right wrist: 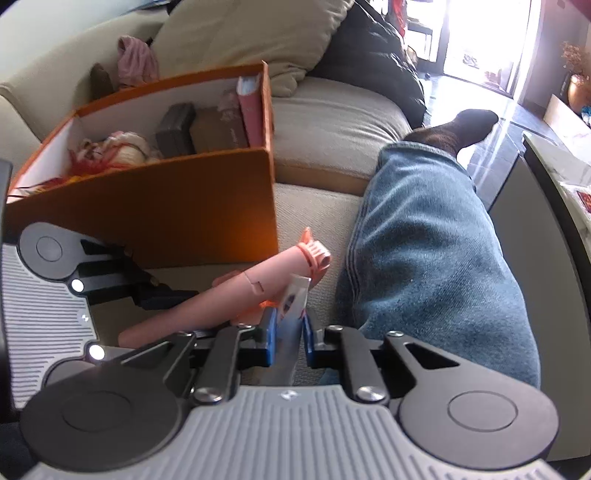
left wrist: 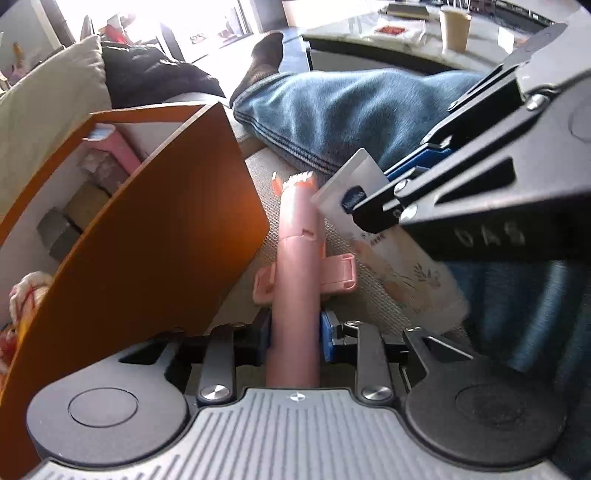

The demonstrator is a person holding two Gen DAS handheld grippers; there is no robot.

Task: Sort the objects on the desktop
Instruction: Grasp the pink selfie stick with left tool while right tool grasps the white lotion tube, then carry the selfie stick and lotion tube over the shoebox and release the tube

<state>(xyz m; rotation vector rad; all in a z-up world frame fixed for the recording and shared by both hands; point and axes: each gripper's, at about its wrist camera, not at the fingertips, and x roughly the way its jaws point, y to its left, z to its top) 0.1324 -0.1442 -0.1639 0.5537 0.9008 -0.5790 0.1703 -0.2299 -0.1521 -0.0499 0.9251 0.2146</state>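
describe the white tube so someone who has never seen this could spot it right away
Find the orange box on the sofa; just right of it, beside the jeans leg, lie two long items. The white tube, with a blue logo, sits in the right gripper, unlike the pink stick.

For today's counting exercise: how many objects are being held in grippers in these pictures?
2. The pink stick sits clamped in the left gripper; the white tube is gripped at its flat end by the right gripper, beside the orange box.

Beige sofa (cushioned), bright doorway glaring behind.
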